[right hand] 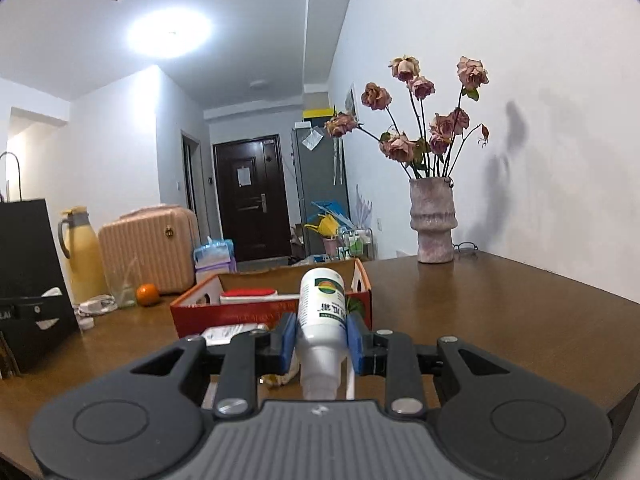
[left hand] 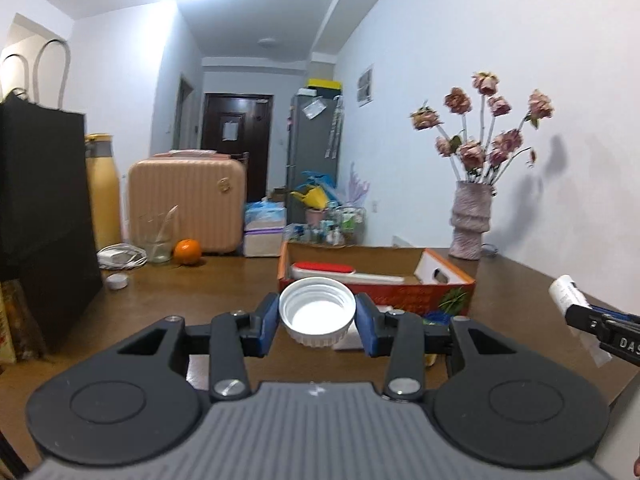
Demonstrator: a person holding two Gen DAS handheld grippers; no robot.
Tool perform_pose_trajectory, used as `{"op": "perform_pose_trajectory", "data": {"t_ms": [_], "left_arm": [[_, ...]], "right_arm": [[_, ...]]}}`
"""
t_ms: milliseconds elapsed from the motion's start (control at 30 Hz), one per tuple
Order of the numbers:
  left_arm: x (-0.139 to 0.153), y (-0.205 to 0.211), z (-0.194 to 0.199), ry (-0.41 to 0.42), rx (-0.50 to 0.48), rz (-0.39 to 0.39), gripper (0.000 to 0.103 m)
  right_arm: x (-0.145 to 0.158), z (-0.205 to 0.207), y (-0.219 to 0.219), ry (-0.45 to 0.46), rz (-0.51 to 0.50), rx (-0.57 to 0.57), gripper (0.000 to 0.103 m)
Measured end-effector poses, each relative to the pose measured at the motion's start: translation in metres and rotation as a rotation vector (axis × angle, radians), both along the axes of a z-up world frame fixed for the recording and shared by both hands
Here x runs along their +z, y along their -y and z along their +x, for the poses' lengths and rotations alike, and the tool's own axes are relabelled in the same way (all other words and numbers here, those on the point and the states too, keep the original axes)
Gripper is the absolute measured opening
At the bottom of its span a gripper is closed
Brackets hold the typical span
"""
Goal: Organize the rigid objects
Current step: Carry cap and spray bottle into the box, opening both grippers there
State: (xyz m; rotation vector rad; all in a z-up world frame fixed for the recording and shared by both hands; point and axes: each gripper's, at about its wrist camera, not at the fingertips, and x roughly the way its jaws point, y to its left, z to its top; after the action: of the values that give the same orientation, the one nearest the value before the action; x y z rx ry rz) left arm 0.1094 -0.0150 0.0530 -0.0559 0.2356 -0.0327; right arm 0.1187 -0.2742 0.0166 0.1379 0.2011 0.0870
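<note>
Left wrist view has the left gripper [left hand: 317, 320] clamped on a white bottle cap [left hand: 317, 311] at frame center, open side up, while the right gripper [right hand: 321, 340] pinches the white bottle [right hand: 322, 312] lower center, red cardboard box [right hand: 224, 314] right behind on the counter [right hand: 500, 312].

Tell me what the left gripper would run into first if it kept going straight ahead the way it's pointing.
Most likely the near wall of the red cardboard box. The left gripper, shut on the white cap, points straight at it over the table. Depth is unclear, so it might instead pass just over the rim.
</note>
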Motion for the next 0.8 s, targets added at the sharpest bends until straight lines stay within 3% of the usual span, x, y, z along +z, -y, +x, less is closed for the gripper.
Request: {"op": "perform_pose_trajectory", "data": {"t_ms": [167, 267, 400, 500, 633, 800], "left_arm": [[0.012, -0.003, 0.048, -0.009, -0.028, -0.027, 0.041], [0.024, -0.014, 0.099, -0.049, -0.052, -0.051, 0.041], [0.041, -0.023, 0.181, -0.095, -0.05, 0.003, 0.041], [0.043, -0.03, 0.262, -0.224, -0.081, 0.006, 0.041], [0.015, -0.033, 0.358, -0.451, -0.104, -0.051, 0.041], [-0.026, -0.023, 0.431, -0.573, -0.101, 0.051, 0.041]], "right_arm": [[0.01, 0.031, 0.004, 0.007, -0.005, 0.025, 0.026], [0.024, 0.066, 0.004, 0.004, -0.021, 0.055, 0.026], [0.048, 0.137, 0.008, -0.037, -0.028, 0.112, 0.026], [0.06, 0.211, 0.011, -0.108, -0.051, 0.14, 0.026], [0.055, 0.329, 0.016, -0.271, -0.03, 0.118, 0.026], [0.019, 0.441, -0.005, -0.482, -0.131, 0.113, 0.026]]}}
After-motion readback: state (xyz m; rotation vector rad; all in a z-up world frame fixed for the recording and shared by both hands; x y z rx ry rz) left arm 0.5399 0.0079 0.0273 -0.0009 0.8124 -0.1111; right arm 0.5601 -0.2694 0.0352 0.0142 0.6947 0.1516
